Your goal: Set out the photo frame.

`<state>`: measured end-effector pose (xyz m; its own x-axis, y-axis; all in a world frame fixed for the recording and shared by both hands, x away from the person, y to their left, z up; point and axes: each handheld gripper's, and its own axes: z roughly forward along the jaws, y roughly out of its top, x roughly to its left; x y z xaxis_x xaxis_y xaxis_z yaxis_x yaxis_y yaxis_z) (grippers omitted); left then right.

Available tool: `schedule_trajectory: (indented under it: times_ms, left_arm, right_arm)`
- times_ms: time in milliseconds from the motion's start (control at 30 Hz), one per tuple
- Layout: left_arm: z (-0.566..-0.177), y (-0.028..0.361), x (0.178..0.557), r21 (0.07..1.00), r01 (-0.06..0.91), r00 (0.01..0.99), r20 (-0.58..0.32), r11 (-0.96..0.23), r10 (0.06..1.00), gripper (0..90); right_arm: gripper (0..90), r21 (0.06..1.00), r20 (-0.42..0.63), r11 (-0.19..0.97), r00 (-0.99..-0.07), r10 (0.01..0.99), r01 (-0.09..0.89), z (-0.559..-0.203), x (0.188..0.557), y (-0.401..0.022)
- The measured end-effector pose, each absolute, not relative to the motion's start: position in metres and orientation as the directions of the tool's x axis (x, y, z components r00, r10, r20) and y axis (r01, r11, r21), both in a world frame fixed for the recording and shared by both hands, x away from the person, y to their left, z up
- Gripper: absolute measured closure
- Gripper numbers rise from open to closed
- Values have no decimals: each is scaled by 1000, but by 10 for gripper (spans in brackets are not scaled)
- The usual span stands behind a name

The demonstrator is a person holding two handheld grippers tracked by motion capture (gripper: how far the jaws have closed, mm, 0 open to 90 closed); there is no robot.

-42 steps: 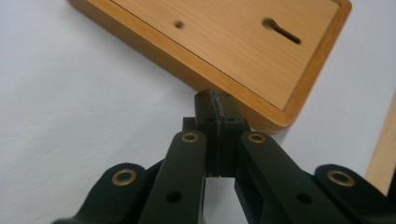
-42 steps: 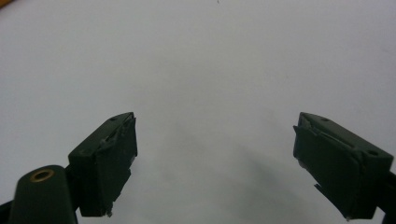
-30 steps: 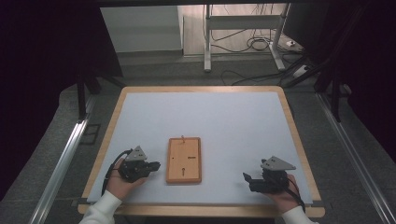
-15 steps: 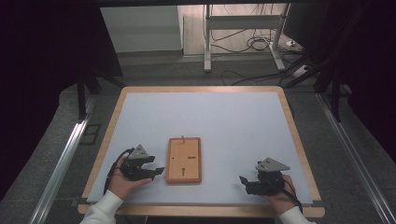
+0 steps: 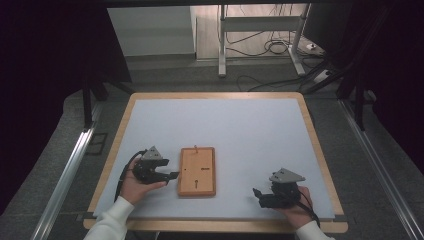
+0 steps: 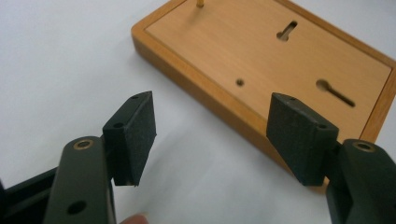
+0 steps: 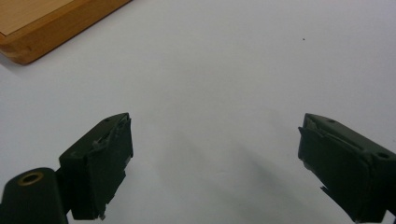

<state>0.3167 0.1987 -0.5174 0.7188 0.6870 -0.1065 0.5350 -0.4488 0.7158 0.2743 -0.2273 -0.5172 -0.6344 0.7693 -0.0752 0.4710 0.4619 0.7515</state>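
1. The board [image 5: 197,171] is a flat rectangle of light wood with a raised, darker rim and rounded corners. It lies on the white sheet [image 5: 225,130] near the front of the table [image 5: 310,125], between the two grippers.
2. In the left gripper view the board [image 6: 280,60] shows a smooth, fine grain. Its face has two keyhole-shaped slots, one small round hole, and a thin brass-coloured pin [image 6: 200,3] that stands upright near one short end.
3. The sheet is matte and plain, and it covers almost the whole table top. The table has a rim of pale wood.
4. The left gripper [image 5: 170,175] is held in the left hand [image 5: 131,184], just beside the left long edge of the board. It is black, with a grey three-cornered plate on top.
5. In its own view the left gripper [image 6: 212,133] has its jaws wide apart. The pads [image 6: 140,135] are flat, black and finely grainy. They hold nothing. One jaw hangs over the sheet and the other over the rim of the board; whether it touches the rim, I cannot tell.
6. The right gripper [image 5: 257,192] is in the right hand [image 5: 296,207], well apart from the board, near the front right of the sheet.
7. In its own view the right gripper [image 7: 215,161] also has jaws wide apart and empty, above bare sheet. Its pads [image 7: 109,163] look worn and frayed at the edges. One corner of the board [image 7: 42,28] shows at the top left.
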Motion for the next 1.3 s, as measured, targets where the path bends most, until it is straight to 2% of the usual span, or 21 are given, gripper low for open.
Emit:
schedule_trajectory:
  times_ms: [767, 900, 1067, 1200, 1300]
  left_arm:
    - [-509, 163, 357, 721, 514, 739, -98, -464, 666, 368]
    - [-508, 158, 360, 724, 499, 746, -78, -477, 662, 433]
    - [-506, 151, 369, 726, 496, 753, -86, -477, 652, 472]
    - [-509, 143, 375, 719, 480, 762, -58, -502, 645, 479]
    - [-510, 142, 377, 723, 476, 763, -57, -501, 644, 529]
  right_arm:
    - [110, 763, -71, 472, -668, 741, 442, -514, 270, -214]
    - [116, 774, -81, 474, -677, 731, 419, -511, 272, -210]
    - [118, 774, -94, 485, -684, 723, 406, -512, 274, -207]
    - [118, 776, -97, 487, -688, 720, 400, -511, 275, -206]
    - [120, 776, -97, 486, -685, 722, 403, -511, 275, -207]
